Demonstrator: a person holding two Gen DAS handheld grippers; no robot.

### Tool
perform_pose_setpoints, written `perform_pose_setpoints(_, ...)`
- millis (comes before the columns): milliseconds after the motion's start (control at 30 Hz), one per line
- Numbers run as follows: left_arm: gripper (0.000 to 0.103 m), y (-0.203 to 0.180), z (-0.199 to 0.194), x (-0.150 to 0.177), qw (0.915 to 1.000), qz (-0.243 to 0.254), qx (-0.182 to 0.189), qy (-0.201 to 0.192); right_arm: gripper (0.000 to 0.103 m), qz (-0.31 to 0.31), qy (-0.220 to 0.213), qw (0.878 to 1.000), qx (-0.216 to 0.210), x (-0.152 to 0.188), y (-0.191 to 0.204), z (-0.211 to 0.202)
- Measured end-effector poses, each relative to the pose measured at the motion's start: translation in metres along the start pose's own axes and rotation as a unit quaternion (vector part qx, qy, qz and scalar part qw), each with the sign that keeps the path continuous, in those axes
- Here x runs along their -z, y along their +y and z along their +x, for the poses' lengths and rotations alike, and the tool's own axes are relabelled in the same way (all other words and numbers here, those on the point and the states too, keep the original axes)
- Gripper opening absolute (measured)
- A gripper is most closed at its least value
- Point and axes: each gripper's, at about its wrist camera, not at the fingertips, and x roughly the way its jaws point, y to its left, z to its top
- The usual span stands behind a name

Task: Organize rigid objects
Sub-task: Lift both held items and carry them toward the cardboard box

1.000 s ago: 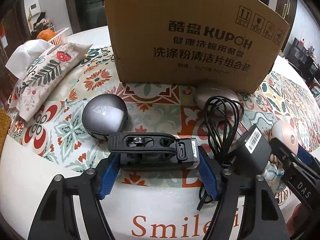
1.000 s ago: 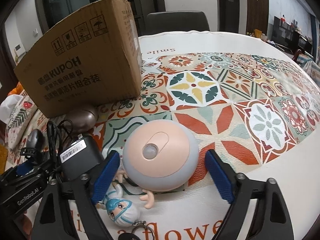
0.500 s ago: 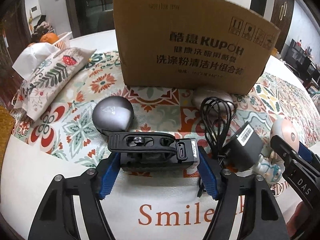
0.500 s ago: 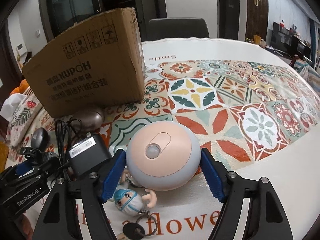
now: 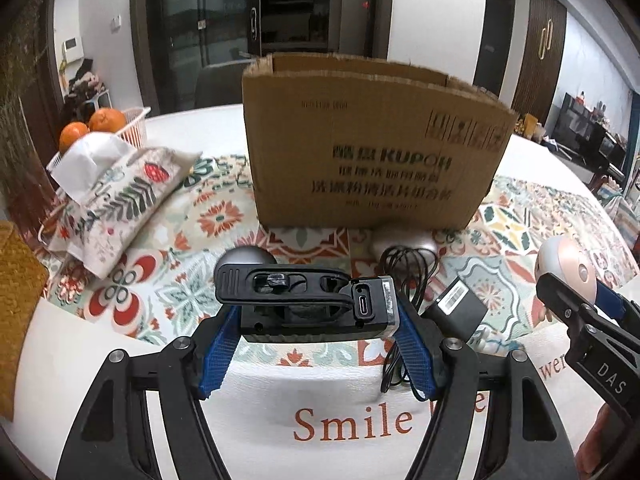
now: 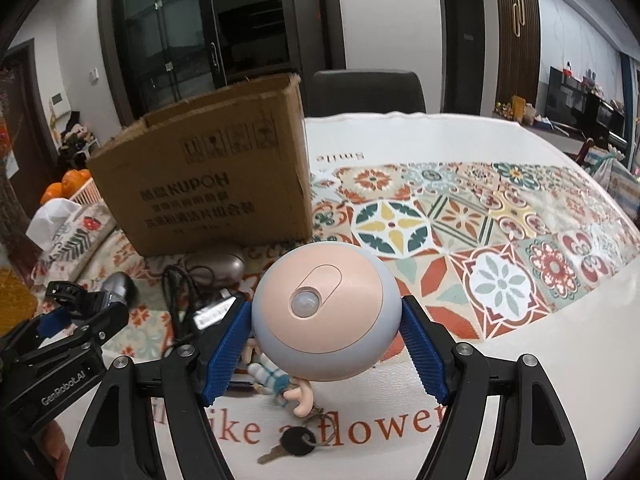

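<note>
My left gripper [image 5: 316, 344] is shut on a black device with a USB-C port [image 5: 308, 304] and holds it above the tablecloth. My right gripper [image 6: 324, 352] is shut on a round pink and grey sensor light [image 6: 324, 312], also lifted; it shows at the right of the left wrist view [image 5: 564, 272]. An open cardboard box [image 5: 372, 152] stands upright behind both, also in the right wrist view [image 6: 208, 184].
On the patterned cloth lie a grey dome [image 5: 248, 258], a brown mouse-like object [image 6: 224, 266], a black adapter [image 5: 456, 308] with coiled cable [image 5: 408, 268], a figurine keychain with a key [image 6: 288, 396]. A tissue pouch [image 5: 112, 200] and orange basket [image 5: 120, 124] sit left.
Both grippers have risen with their objects, so the box's open top edge now shows. The right gripper closed onto the sensor light and lifted it off the figurine.
</note>
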Motion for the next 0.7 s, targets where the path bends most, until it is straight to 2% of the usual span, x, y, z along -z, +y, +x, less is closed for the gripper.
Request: perform_pose_setpoints(700,0.072,0.015,-0.048,-0.045,0.9963,0.02,0.009,-0.083,0.075,-0.014,-0.073,0.997,-0.023,-0.038,0.028,-0.042)
